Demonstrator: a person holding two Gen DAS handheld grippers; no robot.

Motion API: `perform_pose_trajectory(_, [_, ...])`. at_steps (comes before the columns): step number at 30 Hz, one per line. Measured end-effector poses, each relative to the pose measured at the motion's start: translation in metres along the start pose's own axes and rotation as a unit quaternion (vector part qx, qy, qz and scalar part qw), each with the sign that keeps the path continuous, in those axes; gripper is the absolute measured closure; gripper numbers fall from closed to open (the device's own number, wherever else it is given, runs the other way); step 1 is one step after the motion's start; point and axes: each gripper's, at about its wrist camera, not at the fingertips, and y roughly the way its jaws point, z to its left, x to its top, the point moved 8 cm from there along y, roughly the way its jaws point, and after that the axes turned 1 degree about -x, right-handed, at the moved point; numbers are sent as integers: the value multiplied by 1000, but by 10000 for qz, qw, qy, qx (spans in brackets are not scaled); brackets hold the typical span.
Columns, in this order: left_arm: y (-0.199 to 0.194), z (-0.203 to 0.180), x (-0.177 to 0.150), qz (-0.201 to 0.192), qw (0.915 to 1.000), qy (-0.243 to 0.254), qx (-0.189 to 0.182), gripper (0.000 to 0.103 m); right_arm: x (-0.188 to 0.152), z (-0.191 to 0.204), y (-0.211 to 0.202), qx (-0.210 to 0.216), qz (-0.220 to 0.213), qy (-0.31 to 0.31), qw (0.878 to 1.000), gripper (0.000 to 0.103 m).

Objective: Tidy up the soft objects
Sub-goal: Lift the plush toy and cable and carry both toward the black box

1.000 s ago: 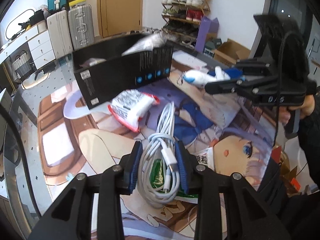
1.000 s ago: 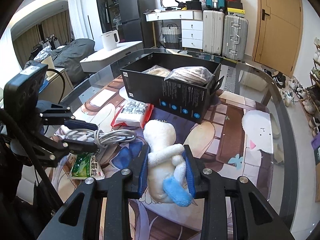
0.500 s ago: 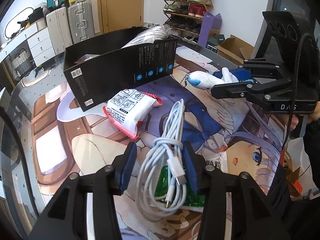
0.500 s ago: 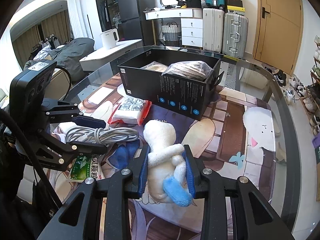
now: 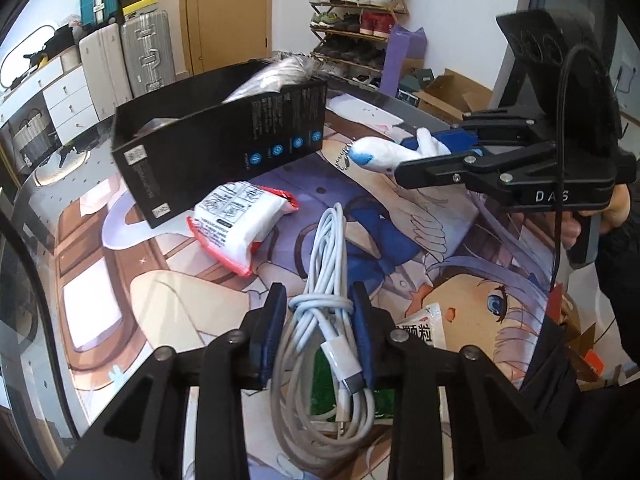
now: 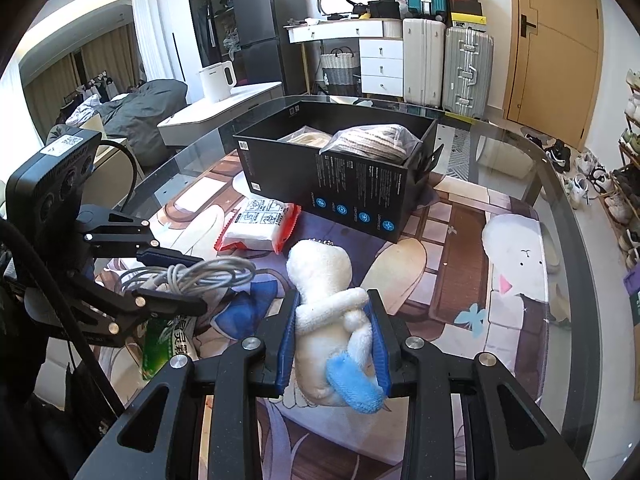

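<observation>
Black rigs, blue pads: what we carry.

We note the left hand-held gripper (image 5: 318, 322) and right hand-held gripper (image 6: 335, 334) alike: matte black angular linkage arms, silver round screws at the pivots, blue ribbed pads (image 6: 287, 340) lining the fingers. Each bears a black sensor box (image 5: 560, 60) with three round lenses, a black cable (image 5: 562, 128) trailing down; the right's body reads "DAS". Our sleeve (image 5: 620, 280) is dark.

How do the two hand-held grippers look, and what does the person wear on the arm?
Both are matte black, with angular linkage arms, silver rivets and blue pads on the fingers. The right gripper bears white letters "DAS", a boxy black head with three round lenses, and a black cable. The left gripper has a similar head with a white label sticker. The sleeve is dark.
</observation>
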Motion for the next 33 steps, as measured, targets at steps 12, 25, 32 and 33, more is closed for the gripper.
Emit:
perform_pose_trajectory(12, [-33, 27, 20, -474, 9977, -468, 108, 73, 23, 8, -21, 53, -284, -65, 9996, 71])
perform_pose_trajectory(25, [-59, 57, 64, -1003, 9915, -729, 381, 72, 65, 16, -40, 8, -583, -193, 9981, 71])
perform_pose_trajectory(32, [-61, 71, 88, -1188, 9878, -789, 624, 72, 89, 16, -41, -52, -640, -188, 9978, 71])
perform_pose_trajectory(33, [-60, 71, 92, -1198, 9876, -783, 653, 72, 94, 16, -40, -55, -642, -184, 9978, 71])
